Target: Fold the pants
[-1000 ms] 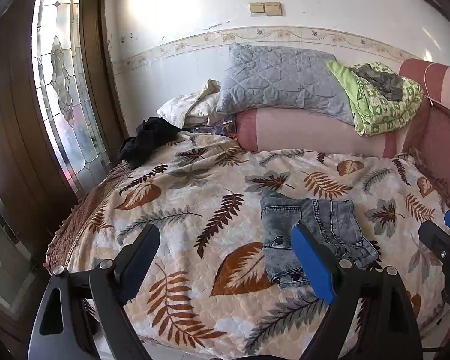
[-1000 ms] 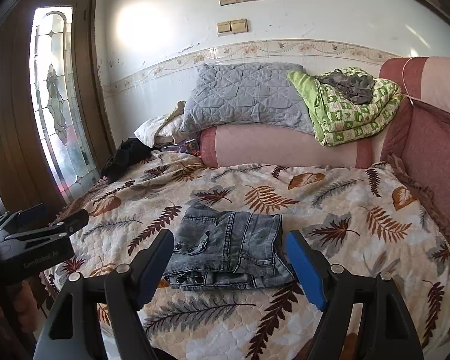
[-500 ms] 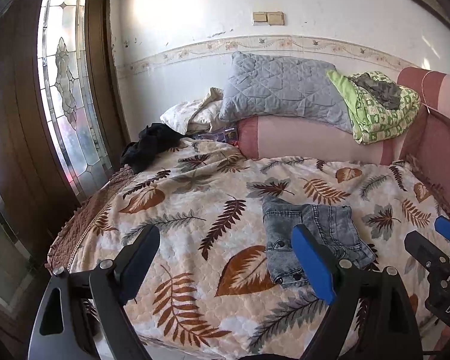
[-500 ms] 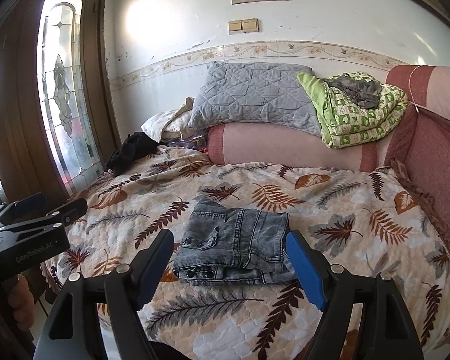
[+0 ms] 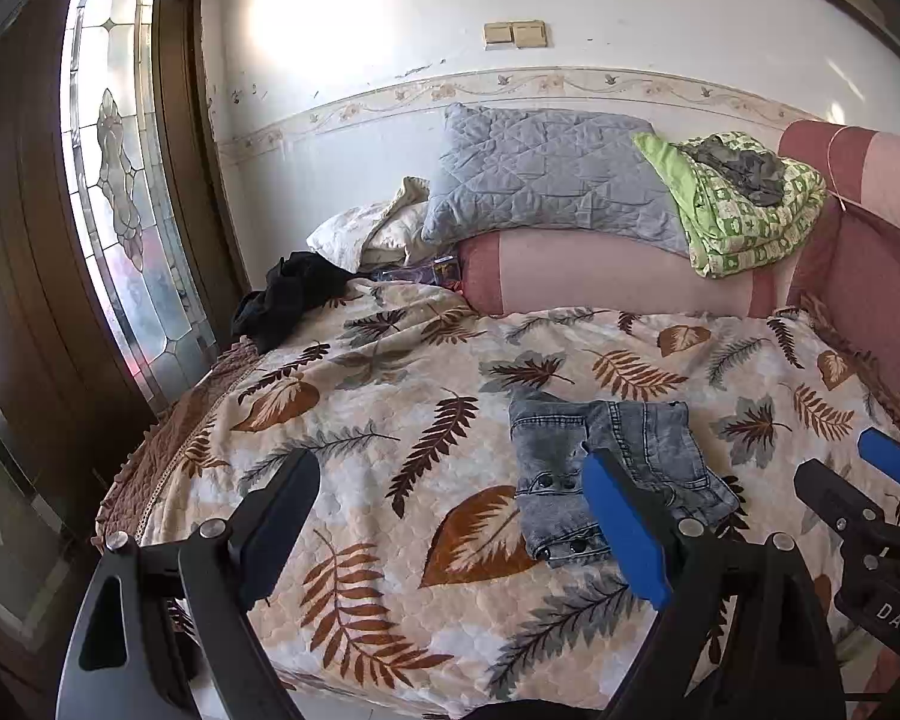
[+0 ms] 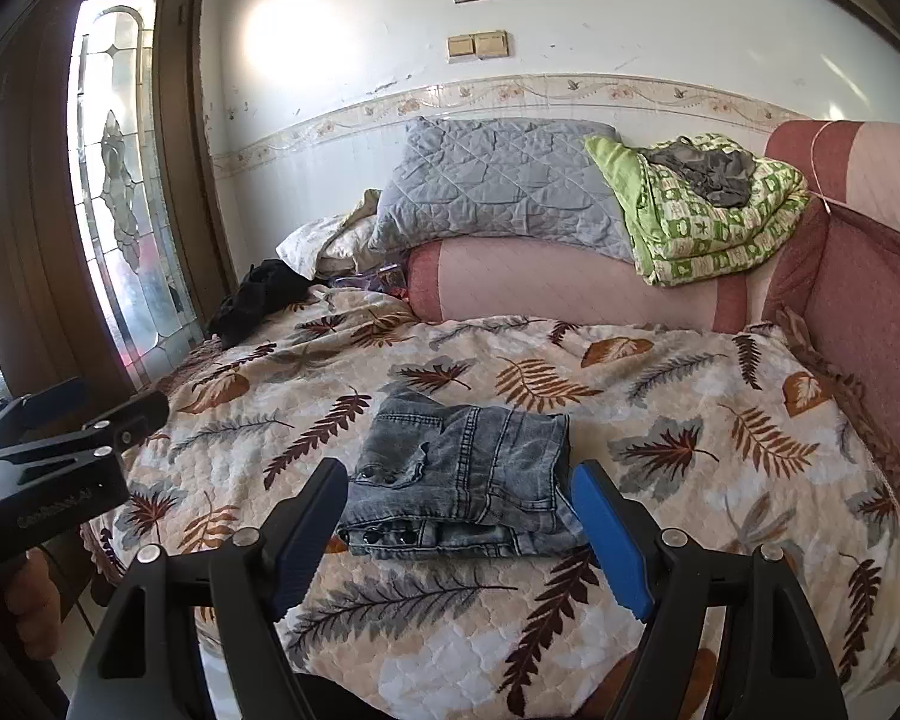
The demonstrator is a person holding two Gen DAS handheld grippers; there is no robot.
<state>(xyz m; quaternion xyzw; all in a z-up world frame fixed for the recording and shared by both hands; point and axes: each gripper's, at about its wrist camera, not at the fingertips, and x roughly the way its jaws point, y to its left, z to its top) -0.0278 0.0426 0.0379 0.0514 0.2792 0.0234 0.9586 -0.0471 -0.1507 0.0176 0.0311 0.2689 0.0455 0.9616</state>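
The grey denim pants (image 5: 606, 468) lie folded into a compact rectangle near the front of the leaf-print bedspread (image 5: 390, 396); they also show in the right wrist view (image 6: 462, 480). My left gripper (image 5: 450, 516) is open and empty, held back from the bed, left of the pants. My right gripper (image 6: 459, 528) is open and empty, held back with the pants framed between its fingers. Each gripper shows at the edge of the other's view.
A grey pillow (image 5: 546, 168), a green patterned blanket (image 5: 744, 198) and a pink bolster (image 5: 618, 276) line the back. A black garment (image 5: 288, 300) lies at the bed's back left. A glass-panelled wooden door (image 5: 120, 180) stands left. A red sofa arm (image 6: 870, 276) borders the right.
Both grippers have drawn back and up from the bed, so the folded pants look smaller and farther. The pants have not moved.
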